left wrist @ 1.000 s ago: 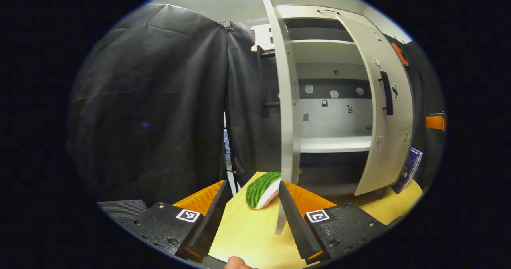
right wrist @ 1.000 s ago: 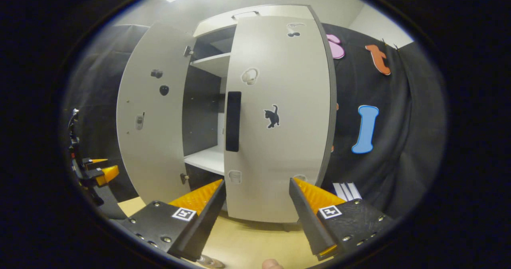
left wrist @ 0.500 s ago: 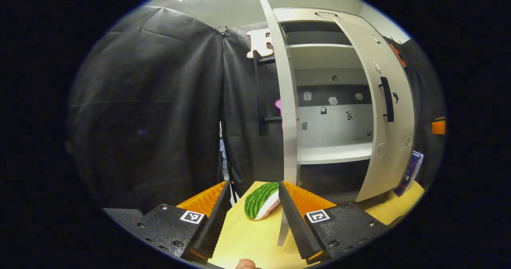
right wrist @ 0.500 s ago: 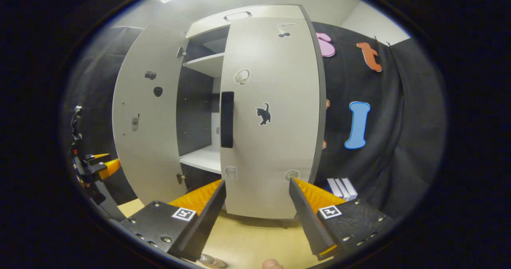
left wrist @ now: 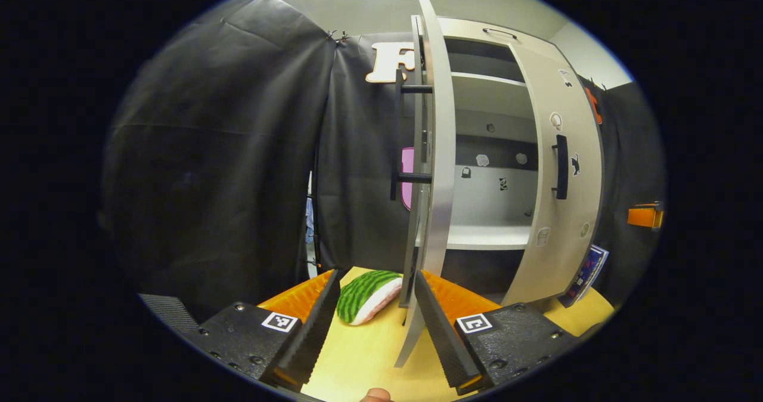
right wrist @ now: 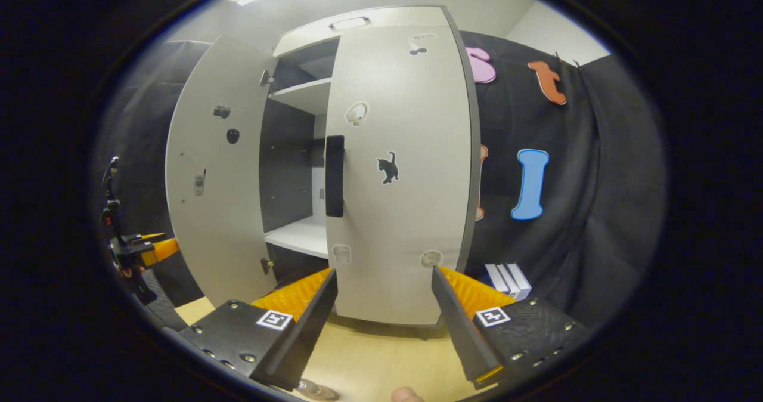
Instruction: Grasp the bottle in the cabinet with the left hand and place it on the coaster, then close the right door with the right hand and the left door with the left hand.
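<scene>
My left gripper view sits low over the table (left wrist: 357,354), facing the left door (left wrist: 434,151) edge-on at 12 o'clock, close, w/ cabinet interior at 1–2 o'clock. My right gripper view faces the right door (right wrist: 399,169) front-on, near, left door (right wrist: 208,175) at 9–10 o'clock. Both views share cabinet, both doors, the table.

watermelon-slice toy (left wrist: 365,295) on wooden desk (left wrist: 363,354); stack of books (right wrist: 506,278) beside black cloth wall (left wrist: 220,157).
</scene>
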Available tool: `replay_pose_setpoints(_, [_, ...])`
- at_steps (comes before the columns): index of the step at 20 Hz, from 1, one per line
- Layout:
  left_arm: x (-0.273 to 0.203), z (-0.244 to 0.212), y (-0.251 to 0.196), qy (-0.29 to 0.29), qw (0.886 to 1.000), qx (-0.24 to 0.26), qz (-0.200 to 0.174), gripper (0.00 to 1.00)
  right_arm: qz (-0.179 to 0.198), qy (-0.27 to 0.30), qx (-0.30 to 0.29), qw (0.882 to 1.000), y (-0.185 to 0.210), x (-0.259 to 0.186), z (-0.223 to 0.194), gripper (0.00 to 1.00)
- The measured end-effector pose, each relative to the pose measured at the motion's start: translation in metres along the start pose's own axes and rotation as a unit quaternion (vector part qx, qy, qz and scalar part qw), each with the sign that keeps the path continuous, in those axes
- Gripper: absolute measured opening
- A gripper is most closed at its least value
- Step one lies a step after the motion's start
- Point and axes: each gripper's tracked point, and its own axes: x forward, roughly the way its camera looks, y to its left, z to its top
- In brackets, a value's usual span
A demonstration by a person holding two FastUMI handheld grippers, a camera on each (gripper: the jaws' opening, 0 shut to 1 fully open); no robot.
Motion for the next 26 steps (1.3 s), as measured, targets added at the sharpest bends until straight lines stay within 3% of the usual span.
replay_pose_setpoints(7, [-0.004,-0.001,-0.05,0.003,0.998,-0.004,-0.055,0.82,0.011,0.002,-0.004,1.0,0.006,-0.001,-0.002,0.94])
replay_pose_setpoints(17, [0.012,0.004,-0.146,0.003,0.987,-0.001,-0.16,0.82,-0.012,-0.004,0.006,1.0,-0.016,-0.008,-0.001,0.96])
replay_pose_setpoints(26, [0.018,0.002,-0.189,0.01,0.981,0.008,-0.194,0.82,-0.029,-0.006,0.013,0.999,-0.029,-0.012,-0.003,0.94])
